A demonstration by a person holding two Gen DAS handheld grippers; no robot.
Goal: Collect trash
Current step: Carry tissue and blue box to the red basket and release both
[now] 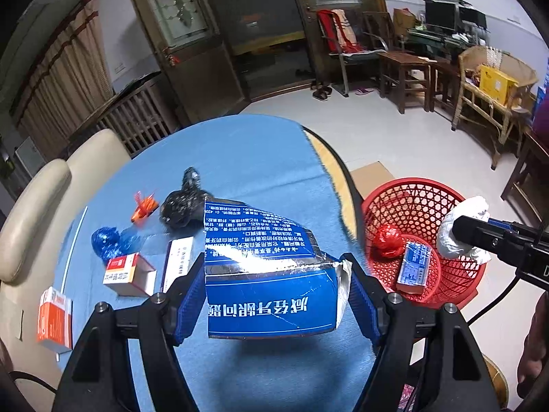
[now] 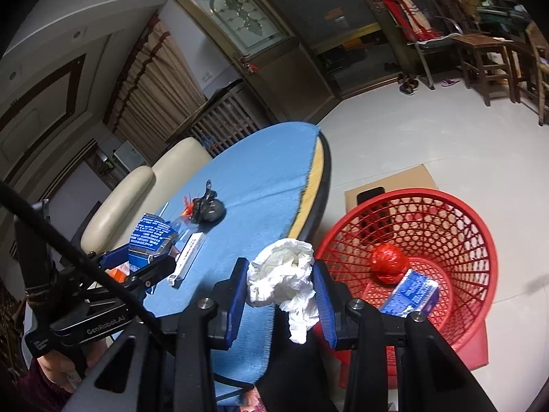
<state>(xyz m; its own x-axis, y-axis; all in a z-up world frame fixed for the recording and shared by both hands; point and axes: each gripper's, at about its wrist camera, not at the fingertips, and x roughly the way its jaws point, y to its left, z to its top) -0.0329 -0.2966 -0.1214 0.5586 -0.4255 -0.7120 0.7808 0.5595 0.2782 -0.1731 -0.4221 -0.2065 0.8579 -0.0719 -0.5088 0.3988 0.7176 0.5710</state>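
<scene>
My left gripper [image 1: 274, 285] is shut on a torn blue box [image 1: 271, 274] with white print, held above the blue tablecloth [image 1: 247, 158]. It also shows in the right wrist view [image 2: 151, 237]. My right gripper [image 2: 281, 288] is shut on a crumpled white paper wad [image 2: 284, 274], held beside the table edge near the red basket [image 2: 456, 240]. In the left wrist view the wad [image 1: 459, 230] hangs over the basket rim [image 1: 377, 202]. The basket holds a red crumpled ball [image 2: 389, 262] and a small blue box [image 2: 410, 292].
On the table lie a black bag [image 1: 185, 202], an orange wrapper [image 1: 144, 206], a blue wrapper [image 1: 109, 240], two red-and-white boxes [image 1: 128, 274] [image 1: 55, 319] and a white box [image 1: 178, 261]. A cream chair [image 1: 41, 213] stands left. Flat cardboard [image 2: 391, 182] lies behind the basket.
</scene>
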